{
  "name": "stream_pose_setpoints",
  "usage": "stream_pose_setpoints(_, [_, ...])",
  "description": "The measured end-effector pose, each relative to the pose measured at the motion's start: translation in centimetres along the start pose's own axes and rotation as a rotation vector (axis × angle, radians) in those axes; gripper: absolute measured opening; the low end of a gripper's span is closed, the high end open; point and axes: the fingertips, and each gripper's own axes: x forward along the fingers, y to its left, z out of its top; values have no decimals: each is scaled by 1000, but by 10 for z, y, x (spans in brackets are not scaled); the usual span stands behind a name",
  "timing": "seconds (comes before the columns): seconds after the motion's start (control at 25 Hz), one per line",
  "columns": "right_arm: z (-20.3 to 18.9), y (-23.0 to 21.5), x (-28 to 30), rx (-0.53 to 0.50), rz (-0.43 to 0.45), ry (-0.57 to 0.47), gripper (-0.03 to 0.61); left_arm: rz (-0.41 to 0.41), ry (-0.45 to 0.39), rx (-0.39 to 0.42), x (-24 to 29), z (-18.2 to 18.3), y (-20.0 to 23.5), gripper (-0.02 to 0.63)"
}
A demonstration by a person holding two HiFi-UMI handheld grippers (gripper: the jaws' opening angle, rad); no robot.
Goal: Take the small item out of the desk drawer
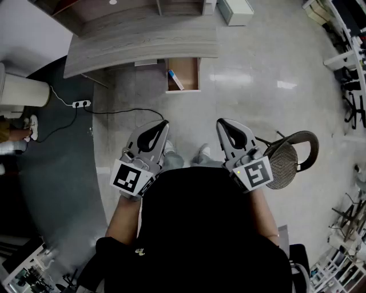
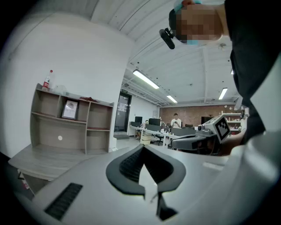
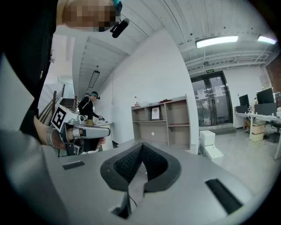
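Note:
The desk drawer (image 1: pixel 184 74) stands pulled open under the grey wooden desk (image 1: pixel 143 40), at the top of the head view. A small blue and white item (image 1: pixel 175 79) lies in the drawer's left half. My left gripper (image 1: pixel 163 124) and right gripper (image 1: pixel 221 122) are held side by side at waist height, well short of the drawer. Both are shut with nothing between the jaws. In the left gripper view the closed tips (image 2: pixel 142 147) point over the desk top; in the right gripper view the closed tips (image 3: pixel 141 145) point at a shelf unit (image 3: pixel 169 121).
A mesh-seat chair (image 1: pixel 291 157) stands close on my right. A power strip (image 1: pixel 82 104) with a black cable lies on the floor to the left, near a white cylinder (image 1: pixel 23 91). A white box (image 1: pixel 234 10) sits beyond the desk. Another person's feet (image 1: pixel 28 129) show far left.

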Motion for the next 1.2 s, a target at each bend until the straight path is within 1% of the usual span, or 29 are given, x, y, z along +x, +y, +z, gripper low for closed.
stream_pose_setpoints(0.12, [2, 13, 12, 1, -8, 9, -3, -21, -21, 2, -11, 9, 9, 8])
stream_pose_setpoints(0.24, [4, 26, 28, -9, -10, 16, -4, 10, 15, -9, -23, 5, 30, 8])
stream_pose_setpoints(0.36, [4, 38, 47, -15, -19, 28, -5, 23, 27, -32, -31, 2, 54, 8])
stream_pose_setpoints(0.56, [17, 53, 84, 21, -92, -12, -3, -22, 39, -45, -51, -5, 92, 8])
stream_pose_setpoints(0.76, [11, 62, 110, -1, -143, 18, -3, -29, 86, -83, -59, -22, 127, 8])
stream_pose_setpoints(0.92, [5, 50, 123, 22, -169, 44, -3, -39, 100, -127, -48, -33, 141, 8])
stream_pose_setpoints(1.04, [-3, 33, 130, 16, -150, 77, -3, -38, 111, -142, -31, -37, 149, 8])
stream_pose_setpoints(1.2, [6, -5, 152, 27, -141, 50, -3, -3, 135, -151, 4, -38, 166, 8])
